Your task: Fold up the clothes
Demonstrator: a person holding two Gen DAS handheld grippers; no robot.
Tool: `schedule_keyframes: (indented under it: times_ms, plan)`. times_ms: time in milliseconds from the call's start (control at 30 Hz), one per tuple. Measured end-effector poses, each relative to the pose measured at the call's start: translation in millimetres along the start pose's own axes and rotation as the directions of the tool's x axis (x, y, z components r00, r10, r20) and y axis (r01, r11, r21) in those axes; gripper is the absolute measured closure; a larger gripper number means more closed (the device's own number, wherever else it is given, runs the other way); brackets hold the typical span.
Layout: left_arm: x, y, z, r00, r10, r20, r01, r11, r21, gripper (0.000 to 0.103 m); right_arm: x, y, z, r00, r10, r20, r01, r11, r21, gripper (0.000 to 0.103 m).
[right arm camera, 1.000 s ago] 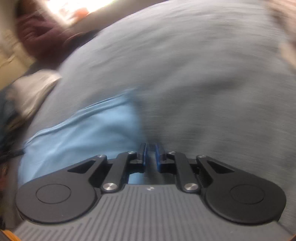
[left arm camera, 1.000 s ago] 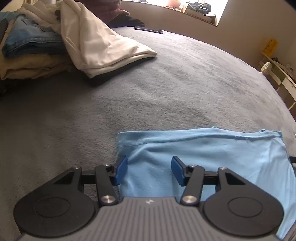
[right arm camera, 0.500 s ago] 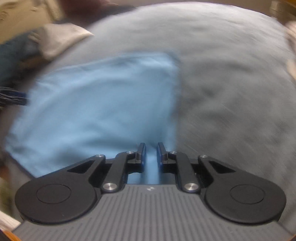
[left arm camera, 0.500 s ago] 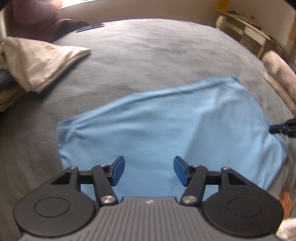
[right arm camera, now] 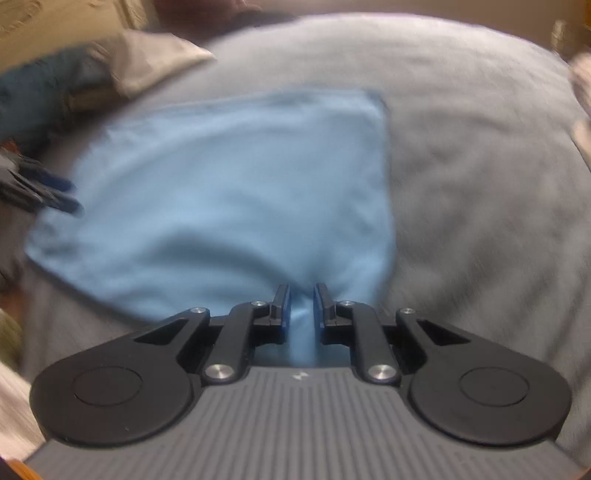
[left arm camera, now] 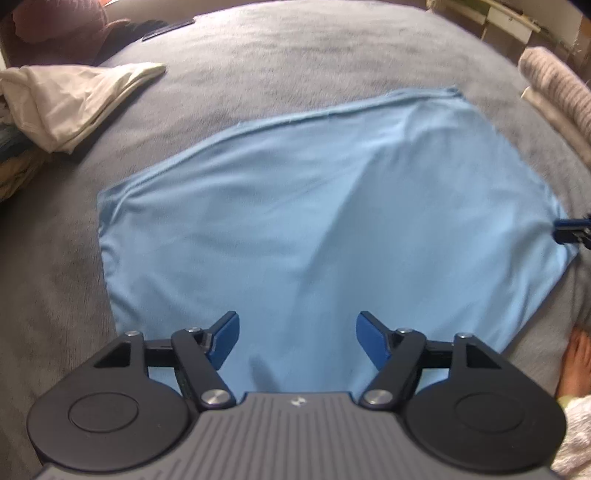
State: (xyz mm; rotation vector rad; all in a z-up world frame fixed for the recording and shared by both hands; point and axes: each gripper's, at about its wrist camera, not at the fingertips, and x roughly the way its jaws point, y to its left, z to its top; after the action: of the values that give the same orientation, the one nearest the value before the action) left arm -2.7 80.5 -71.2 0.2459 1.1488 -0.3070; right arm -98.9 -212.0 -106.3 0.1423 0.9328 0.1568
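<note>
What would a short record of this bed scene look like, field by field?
surface: grey blanket
garment: light blue cloth spread flat
left gripper: jaws opening, nothing pinched, above cloth's near edge
right gripper: narrow gap, fold of blue cloth between the fingers
beside: cream garment on a pile, far left

grey bed, 3 lots of cloth on it

a grey fleece-covered bed [left arm camera: 295, 66] carries everything. a light blue garment [left arm camera: 332, 221] lies spread nearly flat on its middle. at the far left edge sits a heap of clothes with a cream piece [left arm camera: 70, 99] on top. a dark flat object [left arm camera: 168, 29] lies at the far side. knitted beige fabric [left arm camera: 554, 88] rests at the right edge.
</note>
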Motion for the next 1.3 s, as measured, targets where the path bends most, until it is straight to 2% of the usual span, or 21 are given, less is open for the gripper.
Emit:
schedule_keyframes:
  times_ms: [67, 167, 200, 333, 400, 500, 600, 700, 767, 900, 1033, 1167, 1200, 1267, 1300]
  plan:
    - [4.7, 0.3, -3.1, 0.999, 0.005, -0.037, -0.005, 1.000, -0.011, 0.031, -13.7, -15.9, -12.5, 1.000, -0.002, 0.020, 0.000, 0.998, 0.063, 0.091]
    - [9.8, -0.6, -6.3, 0.998, 0.011, -0.067, -0.012, 1.000, -0.019, 0.029, -29.2, -19.4, -18.3, 0.987, -0.158, -0.027, 0.159, 0.987, 0.038, 0.089]
    - [10.2, -1.8, -6.6, 0.997, 0.016, -0.069, -0.017, 1.000, -0.016, 0.029, -34.3, -18.1, -19.7, 0.984, -0.176, -0.029, 0.177, 0.984, 0.036, 0.088]
    - [12.2, -7.6, -7.4, 0.996, 0.039, -0.077, -0.040, 0.999, -0.003, 0.022, -50.7, 4.0, -14.1, 0.992, -0.114, 0.055, 0.113, 0.993, 0.015, 0.088]
    - [13.1, -9.4, -7.8, 0.995, 0.049, -0.083, -0.050, 0.999, -0.004, 0.020, -46.6, 23.0, -6.3, 0.995, -0.058, 0.084, 0.061, 0.998, -0.031, 0.088]
    - [15.1, -9.8, -7.7, 0.993, 0.059, -0.099, -0.061, 0.998, -0.014, 0.016, -30.8, 41.6, -6.3, 0.997, -0.016, 0.073, 0.024, 0.994, -0.107, 0.089]
    - [15.6, -10.6, -7.7, 0.991, 0.073, -0.108, -0.076, 0.997, -0.023, 0.014, -8.9, 35.1, -20.3, 0.996, -0.082, -0.019, 0.078, 0.987, -0.139, 0.089]
    - [16.6, -11.3, -9.0, 0.990, 0.087, -0.112, -0.090, 0.996, -0.022, 0.011, -17.5, 24.0, -33.4, 0.995, -0.093, -0.037, 0.088, 0.988, -0.123, 0.089]
    - [17.1, -11.7, -9.6, 0.989, 0.094, -0.114, -0.097, 0.995, -0.020, 0.010, -26.2, 20.2, -35.1, 0.988, -0.141, -0.057, 0.133, 0.984, -0.123, 0.089]
    - [17.4, -13.7, -9.2, 0.987, 0.107, -0.119, -0.109, 0.994, -0.013, 0.009, -40.7, 19.3, -21.5, 0.985, -0.167, -0.033, 0.165, 0.984, -0.075, 0.084]
    - [17.7, -14.1, -9.7, 0.986, 0.118, -0.122, -0.119, 0.993, -0.003, 0.009, -41.9, 28.5, 2.2, 0.988, -0.149, 0.029, 0.150, 0.988, -0.029, 0.069]
    - [18.3, -14.3, -10.0, 0.984, 0.123, -0.126, -0.124, 0.992, -0.002, 0.008, -44.4, 28.3, 29.9, 0.992, -0.081, 0.101, 0.072, 0.993, 0.091, 0.038]
    - [18.5, -14.5, -10.0, 0.984, 0.124, -0.126, -0.125, 0.992, -0.001, 0.007, -45.0, 28.6, 35.9, 0.991, -0.068, 0.113, 0.055, 0.992, 0.112, 0.035]
    - [18.8, -14.8, -10.0, 0.984, 0.126, -0.128, -0.127, 0.992, 0.000, 0.007, -43.5, 30.4, 46.2, 0.991, -0.063, 0.120, 0.046, 0.990, 0.135, 0.018]
    - [19.0, -14.9, -10.0, 0.984, 0.127, -0.128, -0.128, 0.992, 0.001, 0.007, -42.9, 31.4, 51.2, 0.990, -0.070, 0.120, 0.053, 0.989, 0.140, 0.016]
